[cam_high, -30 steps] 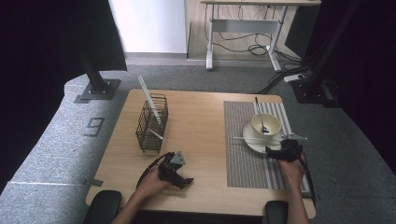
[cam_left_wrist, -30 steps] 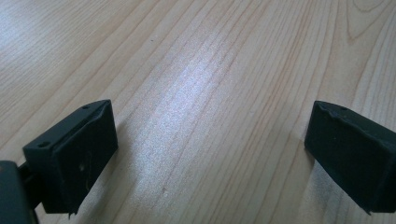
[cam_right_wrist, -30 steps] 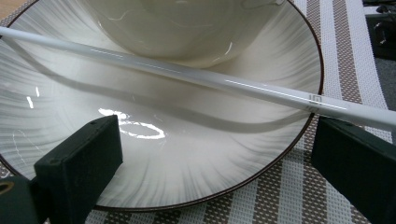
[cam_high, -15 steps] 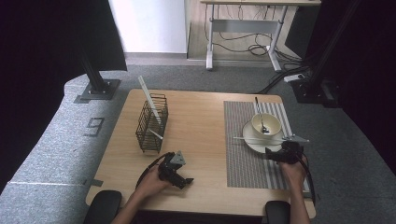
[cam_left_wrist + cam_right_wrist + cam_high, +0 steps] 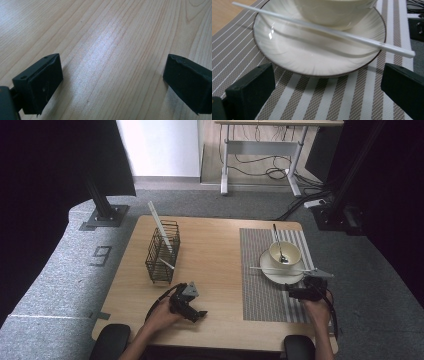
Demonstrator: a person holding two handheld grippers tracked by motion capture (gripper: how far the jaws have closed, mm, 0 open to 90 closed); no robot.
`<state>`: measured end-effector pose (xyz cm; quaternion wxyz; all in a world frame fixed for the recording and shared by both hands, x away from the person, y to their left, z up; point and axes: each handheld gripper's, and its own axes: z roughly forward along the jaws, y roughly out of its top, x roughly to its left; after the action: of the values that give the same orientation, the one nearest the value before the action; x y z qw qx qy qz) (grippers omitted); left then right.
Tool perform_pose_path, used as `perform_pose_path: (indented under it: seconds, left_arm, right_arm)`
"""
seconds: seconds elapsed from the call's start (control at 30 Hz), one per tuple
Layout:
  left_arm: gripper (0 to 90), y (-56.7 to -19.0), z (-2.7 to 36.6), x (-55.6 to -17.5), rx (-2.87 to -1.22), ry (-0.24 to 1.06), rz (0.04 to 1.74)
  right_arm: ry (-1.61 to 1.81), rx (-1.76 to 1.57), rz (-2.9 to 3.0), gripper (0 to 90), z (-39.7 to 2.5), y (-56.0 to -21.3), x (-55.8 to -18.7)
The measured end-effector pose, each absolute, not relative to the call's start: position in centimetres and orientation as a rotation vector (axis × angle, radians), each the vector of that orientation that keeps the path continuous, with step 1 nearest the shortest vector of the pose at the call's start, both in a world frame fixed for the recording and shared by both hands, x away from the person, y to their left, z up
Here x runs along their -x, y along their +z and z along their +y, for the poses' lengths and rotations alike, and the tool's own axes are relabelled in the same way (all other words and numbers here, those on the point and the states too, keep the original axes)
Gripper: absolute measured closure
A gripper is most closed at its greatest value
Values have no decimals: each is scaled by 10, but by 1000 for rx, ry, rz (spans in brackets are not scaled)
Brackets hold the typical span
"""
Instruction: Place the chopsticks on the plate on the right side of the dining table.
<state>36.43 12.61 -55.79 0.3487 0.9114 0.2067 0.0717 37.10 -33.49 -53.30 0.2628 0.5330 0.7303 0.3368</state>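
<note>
At the near edge of the desk (image 5: 215, 270) the left gripper (image 5: 192, 306) rests on bare wood, jaws wide apart with nothing between them. The right gripper (image 5: 305, 292) sits on the striped placemat (image 5: 260, 290), jaws likewise spread and empty, facing the saucer (image 5: 287, 50) just ahead. A white chopstick (image 5: 324, 28) lies across the saucer's rim, its end jutting past the edge, beside the cup (image 5: 285, 254) that holds a spoon (image 5: 278, 242). The step looks like an approach to that chopstick; next the right gripper would need to move up and close on the overhanging end. Farther off stands a wire basket (image 5: 162, 252) with another chopstick (image 5: 160, 232) in it.
</note>
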Motion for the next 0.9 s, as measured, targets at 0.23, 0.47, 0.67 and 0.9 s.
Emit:
perform_pose_path:
  seconds: [0.23, 0.47, 0.67, 0.9]
  left_arm:
    - [24, -558, 126, -364, -2362, 186, 535]
    - [24, -558, 126, -364, -2363, 186, 534]
    - [24, -558, 127, -364, -2363, 186, 532]
    - [24, -558, 126, -364, -2362, 186, 533]
  right_arm:
    - [947, -1414, 2052, 0, -328, -532, -359]
    - [946, -1370, 2087, 0, -319, -523, -343]
    - [952, -1323, 2165, 0, -300, -515, -325]
    - [1014, -1285, 2194, 0, -279, -503, -318]
